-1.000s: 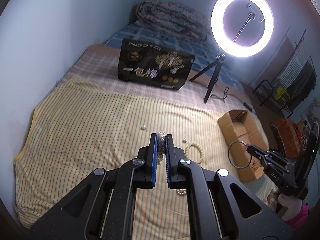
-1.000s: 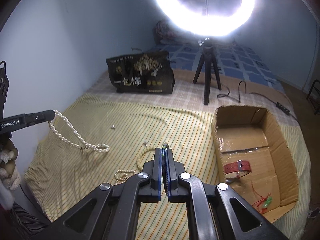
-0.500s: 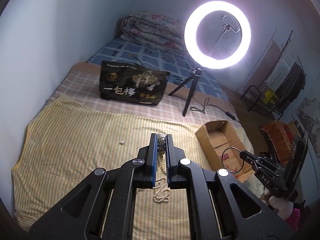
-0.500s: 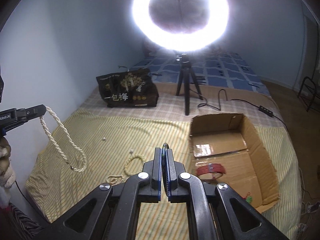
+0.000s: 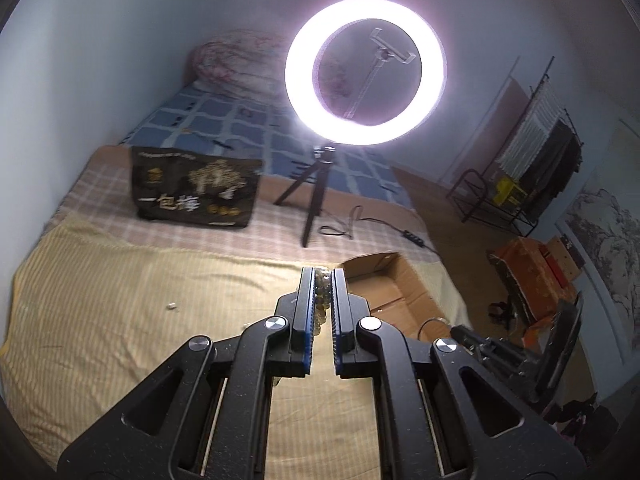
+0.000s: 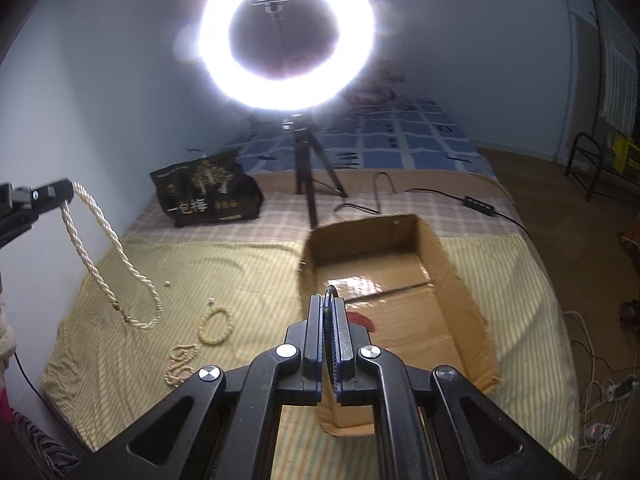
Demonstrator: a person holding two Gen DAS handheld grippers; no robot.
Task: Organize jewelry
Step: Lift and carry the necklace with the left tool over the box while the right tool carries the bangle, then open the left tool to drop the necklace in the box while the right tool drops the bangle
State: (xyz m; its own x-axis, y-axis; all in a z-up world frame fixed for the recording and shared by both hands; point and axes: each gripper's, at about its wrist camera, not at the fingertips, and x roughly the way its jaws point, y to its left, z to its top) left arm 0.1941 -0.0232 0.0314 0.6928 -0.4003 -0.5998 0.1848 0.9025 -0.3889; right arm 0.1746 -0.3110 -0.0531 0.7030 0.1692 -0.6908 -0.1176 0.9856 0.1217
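Note:
My left gripper (image 5: 323,280) is shut on a white pearl necklace (image 5: 322,300); in the right wrist view the necklace (image 6: 104,256) hangs in a long loop from that gripper (image 6: 60,190), above the left of the yellow striped cloth (image 6: 248,280). My right gripper (image 6: 329,300) is shut on a thin dark ring bangle (image 6: 330,292), held over the near left corner of the open cardboard box (image 6: 460,280). It shows blurred at the right of the left wrist view (image 5: 464,330). A red strap (image 6: 360,318) lies in the box.
A cream bead bracelet (image 6: 216,324), a small pearl strand (image 6: 180,362) and small loose pieces (image 6: 168,285) lie on the cloth. A ring light on a tripod (image 6: 308,168) and a black bag (image 6: 208,196) stand behind. A cable (image 6: 472,202) runs right.
Both grippers have risen and shifted right toward the box. The pearl necklace has lifted off the cloth and hangs free. The bangle has moved over the box corner.

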